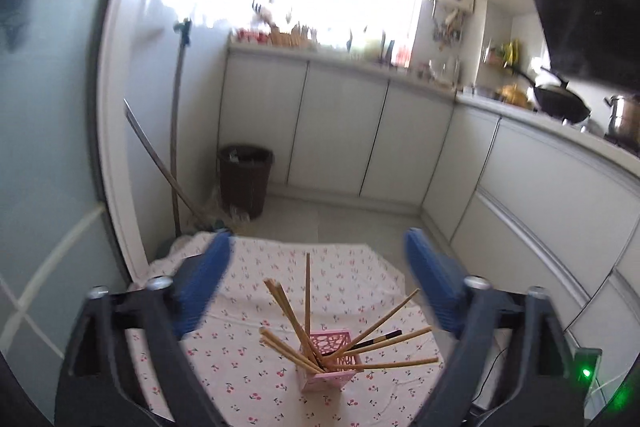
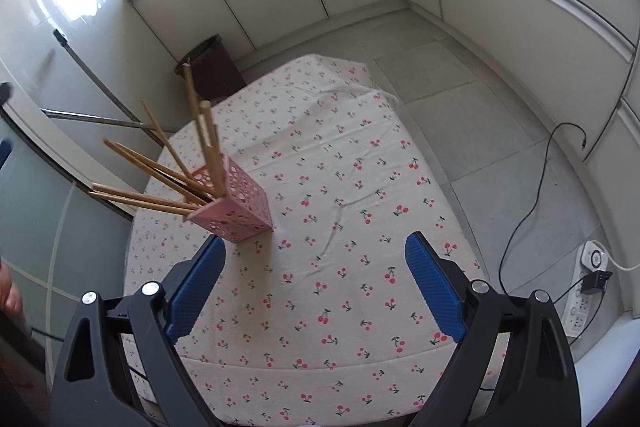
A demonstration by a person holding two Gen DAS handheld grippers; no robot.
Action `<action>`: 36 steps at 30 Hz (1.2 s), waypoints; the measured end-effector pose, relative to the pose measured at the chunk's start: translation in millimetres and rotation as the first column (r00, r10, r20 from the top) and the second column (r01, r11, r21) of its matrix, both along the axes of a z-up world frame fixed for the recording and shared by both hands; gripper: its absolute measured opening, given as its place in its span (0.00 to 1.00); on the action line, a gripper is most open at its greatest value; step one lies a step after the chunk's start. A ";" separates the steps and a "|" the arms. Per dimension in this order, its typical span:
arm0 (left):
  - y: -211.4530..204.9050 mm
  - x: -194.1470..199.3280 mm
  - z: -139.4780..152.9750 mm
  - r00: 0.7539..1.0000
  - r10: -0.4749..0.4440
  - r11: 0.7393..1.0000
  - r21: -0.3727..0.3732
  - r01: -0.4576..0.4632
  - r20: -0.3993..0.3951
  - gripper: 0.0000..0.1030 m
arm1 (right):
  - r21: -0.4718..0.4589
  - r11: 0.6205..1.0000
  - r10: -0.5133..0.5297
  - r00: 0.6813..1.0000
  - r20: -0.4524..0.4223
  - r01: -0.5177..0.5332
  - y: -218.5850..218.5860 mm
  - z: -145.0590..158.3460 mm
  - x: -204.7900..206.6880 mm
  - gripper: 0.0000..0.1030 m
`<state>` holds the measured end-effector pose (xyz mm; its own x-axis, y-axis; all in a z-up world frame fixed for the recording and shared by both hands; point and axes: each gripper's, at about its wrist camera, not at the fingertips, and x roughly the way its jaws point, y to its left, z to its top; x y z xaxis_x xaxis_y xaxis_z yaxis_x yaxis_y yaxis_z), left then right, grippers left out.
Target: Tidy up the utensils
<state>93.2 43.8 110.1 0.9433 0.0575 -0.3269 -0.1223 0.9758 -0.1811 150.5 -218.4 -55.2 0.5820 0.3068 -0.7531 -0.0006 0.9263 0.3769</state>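
A pink perforated holder (image 1: 330, 361) stands on a table with a cherry-print cloth (image 1: 248, 307). Several wooden chopsticks (image 1: 292, 323) and one dark-tipped one lean out of it in all directions. My left gripper (image 1: 318, 247) is open and empty, raised above and behind the holder. In the right wrist view the holder (image 2: 236, 205) sits at the table's left side with the chopsticks (image 2: 168, 183) fanning left. My right gripper (image 2: 314, 251) is open and empty, above the cloth (image 2: 340, 187), to the right of the holder.
A brown bin (image 1: 245, 181) and leaning mop handles (image 1: 176, 131) stand past the table's far left. White cabinets (image 1: 340, 127) run along the back and right. A black cable (image 2: 532, 203) and power strip (image 2: 584, 287) lie on the floor at right.
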 end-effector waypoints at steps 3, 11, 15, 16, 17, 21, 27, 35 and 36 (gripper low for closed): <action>-11.8 -38.7 -9.8 1.000 0.007 0.997 0.075 -0.005 -0.018 0.93 | -0.032 1.000 0.003 0.994 0.108 0.001 10.0 16.3 -16.1 0.86; -30.4 -87.3 -65.2 0.996 0.076 0.973 0.214 -0.082 0.035 0.93 | -0.264 0.946 -0.051 0.893 0.447 0.186 32.1 44.6 -85.5 0.93; -40.8 -92.0 -74.6 0.999 0.026 0.973 0.231 -0.020 -0.023 0.93 | -0.233 0.939 -0.119 0.876 0.468 0.252 25.3 46.5 -105.1 0.93; -43.0 -95.0 -75.3 1.000 0.026 0.970 0.243 -0.022 -0.012 0.93 | -0.230 0.934 -0.139 0.874 0.466 0.272 23.1 46.2 -108.1 0.93; -44.5 -97.3 -75.6 1.000 0.029 0.967 0.252 -0.028 -0.001 0.93 | -0.233 0.931 -0.148 0.875 0.461 0.280 22.3 46.1 -110.1 0.93; -48.1 -100.7 -79.0 0.999 0.052 0.962 0.267 -0.050 0.001 0.93 | -0.255 0.921 -0.146 0.866 0.478 0.296 27.8 46.4 -115.9 0.93; -43.6 -93.7 -84.1 0.998 0.039 0.970 0.242 -0.027 -0.043 0.93 | -0.269 0.919 -0.131 0.867 0.481 0.288 32.7 43.9 -116.6 0.93; -41.9 -84.2 -93.3 0.994 0.007 0.981 0.196 0.014 -0.109 0.93 | -0.262 0.926 -0.120 0.871 0.476 0.271 34.0 41.4 -115.6 0.93; -42.2 -84.2 -94.3 0.994 0.006 0.981 0.194 0.016 -0.111 0.93 | -0.261 0.927 -0.120 0.871 0.476 0.270 34.1 41.5 -115.5 0.93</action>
